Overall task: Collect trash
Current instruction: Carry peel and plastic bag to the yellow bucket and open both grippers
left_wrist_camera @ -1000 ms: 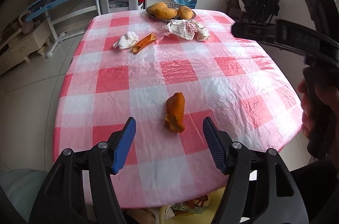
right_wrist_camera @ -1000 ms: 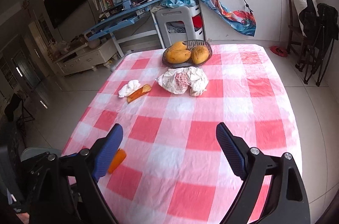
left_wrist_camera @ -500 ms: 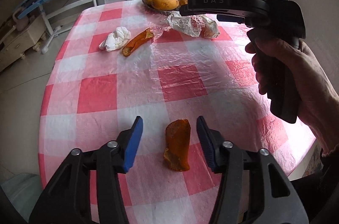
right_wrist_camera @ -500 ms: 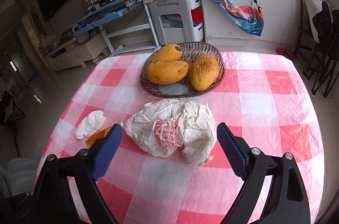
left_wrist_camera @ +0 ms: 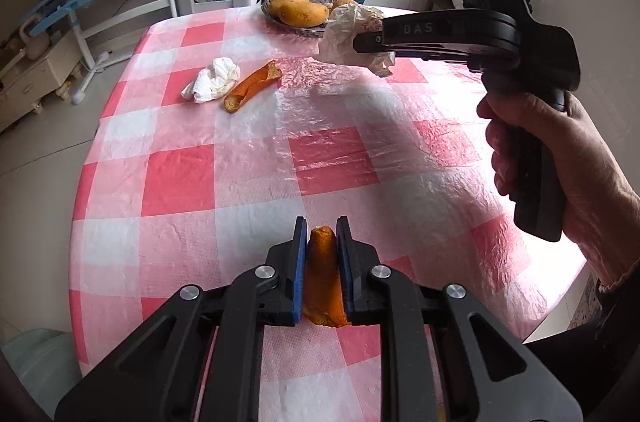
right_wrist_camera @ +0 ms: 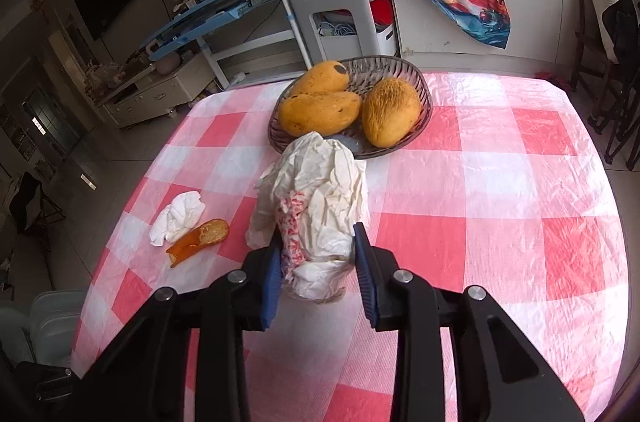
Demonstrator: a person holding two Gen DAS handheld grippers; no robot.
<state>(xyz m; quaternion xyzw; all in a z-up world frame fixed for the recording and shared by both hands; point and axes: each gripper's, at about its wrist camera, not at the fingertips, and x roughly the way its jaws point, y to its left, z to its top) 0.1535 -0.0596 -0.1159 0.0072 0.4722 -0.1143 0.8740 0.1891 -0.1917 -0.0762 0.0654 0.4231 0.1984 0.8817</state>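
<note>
Closing on a mango peel [left_wrist_camera: 323,278], the left gripper [left_wrist_camera: 322,274] had its blue pads pressed to either side of the orange strip, which lay on the checked tablecloth [left_wrist_camera: 240,182] near the table's front edge. The right gripper [right_wrist_camera: 318,258] was closing too, its jaws narrowed around a crumpled white wrapper [right_wrist_camera: 316,206] with red print; the pads touched the paper's sides. From the left wrist view, that wrapper [left_wrist_camera: 352,38] hung at the tip of the right gripper [left_wrist_camera: 374,44], clear of the cloth, with the person's right hand [left_wrist_camera: 560,158] around the black handle. Farther back on the table lay a wadded tissue [left_wrist_camera: 212,84] and, just beside it, a second peel [left_wrist_camera: 252,90]; from the right wrist view the two appeared to touch, left of the wrapper. A glass bowl [right_wrist_camera: 416,78] at the far edge held three mangoes [right_wrist_camera: 318,112]. Beyond the table stood a white stool [right_wrist_camera: 344,18] and a blue desk [right_wrist_camera: 224,10].
</note>
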